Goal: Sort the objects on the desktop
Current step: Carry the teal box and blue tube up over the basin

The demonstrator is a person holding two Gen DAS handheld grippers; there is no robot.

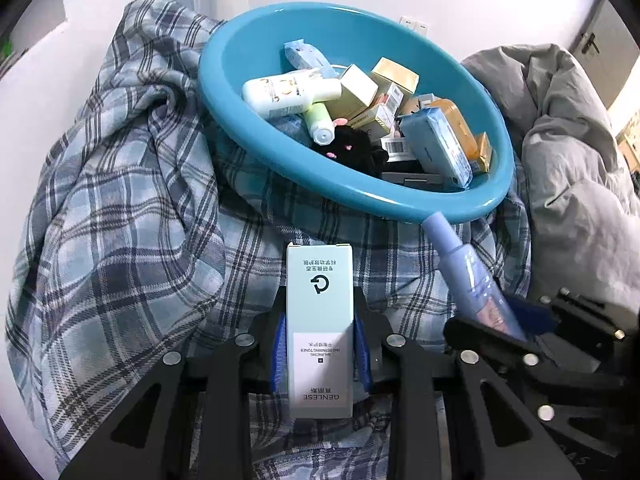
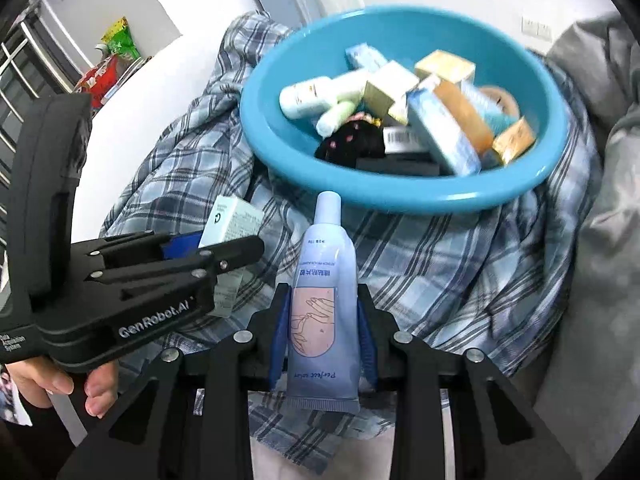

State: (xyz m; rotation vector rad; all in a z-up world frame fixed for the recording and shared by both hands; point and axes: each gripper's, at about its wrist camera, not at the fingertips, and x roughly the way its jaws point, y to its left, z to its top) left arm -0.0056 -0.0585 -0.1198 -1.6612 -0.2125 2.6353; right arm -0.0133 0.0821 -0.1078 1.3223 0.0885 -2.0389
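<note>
Between the blue pads of the left gripper [image 1: 320,344], a pale green toner box [image 1: 320,328] is clamped, pointing toward the far side. Just to its right, the right gripper [image 2: 323,340] grasps a lavender tube [image 2: 325,312] by its flat end, cap toward the far side and close to the rim of a blue basin [image 1: 404,206]. The basin, tilted on a plaid blanket [image 1: 120,220], holds a white bottle [image 1: 290,94], a black hair tie [image 1: 352,148] and several small boxes. A grey quilt [image 1: 576,160] lies to the right.
</note>
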